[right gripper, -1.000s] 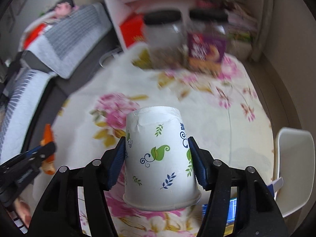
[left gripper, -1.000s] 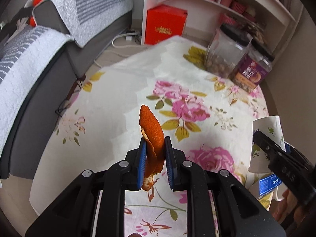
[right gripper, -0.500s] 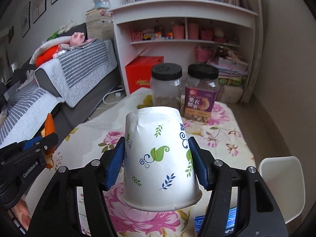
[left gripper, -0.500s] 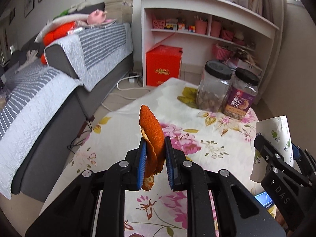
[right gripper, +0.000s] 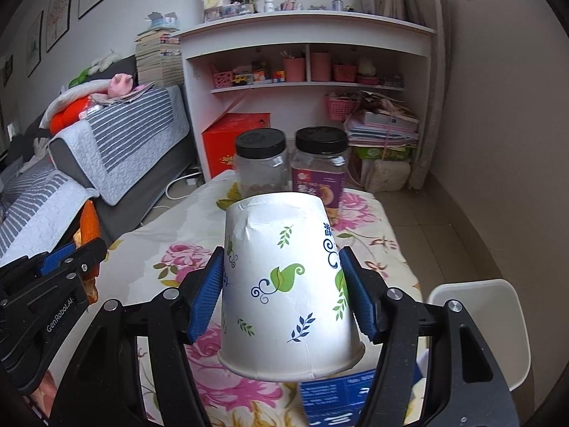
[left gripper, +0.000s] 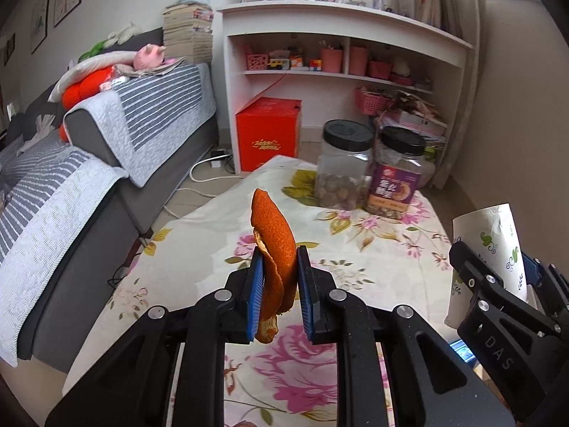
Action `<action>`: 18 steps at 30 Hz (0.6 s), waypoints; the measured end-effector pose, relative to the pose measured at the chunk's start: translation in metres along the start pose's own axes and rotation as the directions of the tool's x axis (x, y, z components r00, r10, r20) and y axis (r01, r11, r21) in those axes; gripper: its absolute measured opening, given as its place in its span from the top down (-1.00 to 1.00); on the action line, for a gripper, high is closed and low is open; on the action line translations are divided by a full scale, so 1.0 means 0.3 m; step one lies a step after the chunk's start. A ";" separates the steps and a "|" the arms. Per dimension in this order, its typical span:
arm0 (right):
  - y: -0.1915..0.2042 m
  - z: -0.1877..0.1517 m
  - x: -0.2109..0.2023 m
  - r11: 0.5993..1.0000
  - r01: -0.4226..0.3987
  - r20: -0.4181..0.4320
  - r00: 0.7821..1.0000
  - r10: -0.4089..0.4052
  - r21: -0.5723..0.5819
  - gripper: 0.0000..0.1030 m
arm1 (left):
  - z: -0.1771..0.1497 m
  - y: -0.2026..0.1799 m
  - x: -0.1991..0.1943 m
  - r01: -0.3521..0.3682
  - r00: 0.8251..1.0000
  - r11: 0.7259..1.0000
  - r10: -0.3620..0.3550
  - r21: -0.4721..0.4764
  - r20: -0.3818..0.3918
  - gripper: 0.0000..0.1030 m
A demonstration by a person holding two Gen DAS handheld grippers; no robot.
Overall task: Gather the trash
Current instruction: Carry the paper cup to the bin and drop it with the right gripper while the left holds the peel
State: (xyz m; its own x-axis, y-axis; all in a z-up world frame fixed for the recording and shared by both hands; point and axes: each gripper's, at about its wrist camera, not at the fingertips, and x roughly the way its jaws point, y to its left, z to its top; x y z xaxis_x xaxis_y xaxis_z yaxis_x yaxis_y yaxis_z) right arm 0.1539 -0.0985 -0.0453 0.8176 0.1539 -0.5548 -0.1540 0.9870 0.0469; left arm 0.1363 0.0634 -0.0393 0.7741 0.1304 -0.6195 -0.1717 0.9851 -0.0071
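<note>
- Orange peel (left gripper: 274, 245) is clamped in my left gripper (left gripper: 279, 284), above the floral table (left gripper: 199, 238).
- Paper cup (right gripper: 288, 284), inverted, is pinched by my right gripper (right gripper: 284, 295).
- Left, I judge: binning both; no bin visible.

Left gripper (left gripper: 280, 286) clamps orange peel (left gripper: 273, 245) — right gripper (left gripper: 498, 281) grips paper cup (left gripper: 494, 235).
</note>
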 end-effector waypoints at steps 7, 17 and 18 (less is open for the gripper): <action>-0.107 -0.004 -0.046 0.999 0.039 0.010 0.999 -0.039 0.028 -0.19 | -0.001 -0.119 -0.016 0.047 0.999 0.998 -0.047 0.034 0.008 0.63; -0.291 -0.018 -0.113 0.989 0.121 0.021 0.992 -0.123 0.090 -0.20 | -0.017 -0.280 -0.037 0.115 0.993 0.990 -0.115 0.077 0.006 0.63; -0.313 -0.020 -0.119 0.986 0.132 0.021 0.991 -0.135 0.098 -0.20 | -0.020 -0.296 -0.039 0.122 0.992 0.989 -0.123 0.082 0.005 0.63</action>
State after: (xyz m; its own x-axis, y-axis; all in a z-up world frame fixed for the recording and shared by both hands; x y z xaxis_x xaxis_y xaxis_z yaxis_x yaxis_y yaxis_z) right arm 0.1359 -0.1969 -0.0350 0.8425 0.0203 -0.5383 0.0105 0.9985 0.0541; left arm 0.1389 -0.0264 -0.0361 0.7922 0.0092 -0.6102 -0.0254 0.9995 -0.0179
